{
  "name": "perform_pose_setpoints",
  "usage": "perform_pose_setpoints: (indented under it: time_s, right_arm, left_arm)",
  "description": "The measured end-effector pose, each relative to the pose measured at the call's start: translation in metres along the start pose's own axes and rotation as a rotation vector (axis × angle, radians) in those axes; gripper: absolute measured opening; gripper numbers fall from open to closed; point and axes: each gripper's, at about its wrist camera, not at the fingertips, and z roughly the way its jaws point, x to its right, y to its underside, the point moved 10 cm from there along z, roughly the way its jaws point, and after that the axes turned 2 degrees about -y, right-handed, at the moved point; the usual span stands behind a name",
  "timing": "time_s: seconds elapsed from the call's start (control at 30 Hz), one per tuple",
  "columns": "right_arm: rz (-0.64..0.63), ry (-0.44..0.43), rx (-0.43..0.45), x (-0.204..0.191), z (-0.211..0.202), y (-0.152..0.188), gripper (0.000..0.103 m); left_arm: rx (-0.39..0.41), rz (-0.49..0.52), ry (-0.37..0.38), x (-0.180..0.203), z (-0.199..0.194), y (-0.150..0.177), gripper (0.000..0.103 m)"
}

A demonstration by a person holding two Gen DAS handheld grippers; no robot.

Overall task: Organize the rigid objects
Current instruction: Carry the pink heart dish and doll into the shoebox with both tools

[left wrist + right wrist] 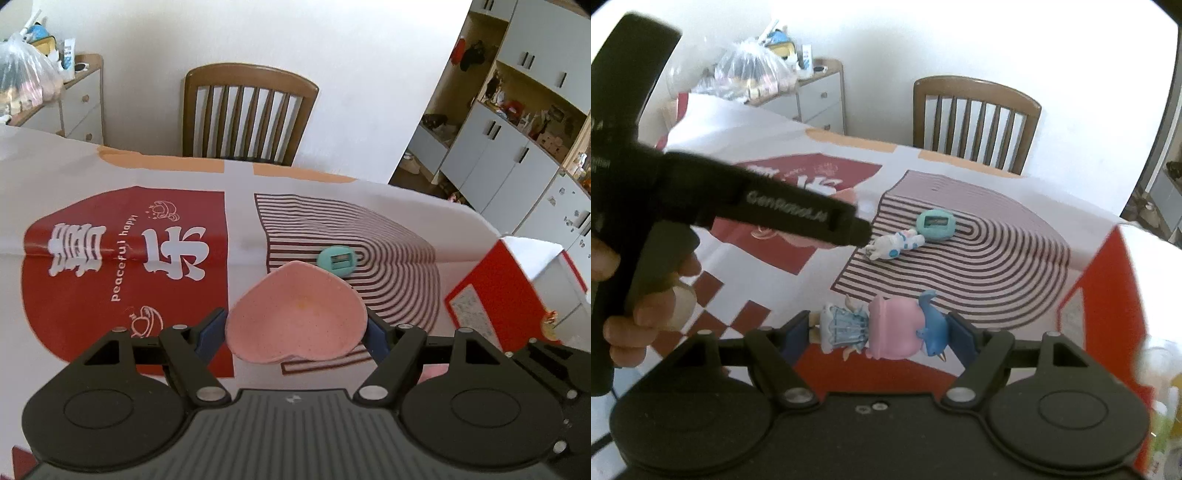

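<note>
Heart dish point(297, 317) btwn left gripper point(295, 328) jaws

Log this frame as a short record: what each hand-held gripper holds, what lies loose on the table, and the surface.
left hand-held gripper: shut on pink heart dish
right hand-held gripper: shut on pink-haired figurine, lying sideways between the pads
loose on table: teal round sharpener; white figurine beside it
surface: patterned tablecloth
nearby: red box at right
</note>
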Motion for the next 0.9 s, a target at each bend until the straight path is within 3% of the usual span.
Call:
perform_pose_setpoints:
  time_s: [0.53,0.9]
  right_arm:
    - [0.099,0.004,0.108,0.024,-0.100,-0.004,0.076]
    - [0.153,0.028,0.167,0.056,-0.157,0.011,0.076]
  left_arm:
    - [0.055,0.077,-0.065,0.045,-0.090,0.010,0.076]
    - [0.101,0.185,-0.104,0.101,-0.139,0.023,0.076]
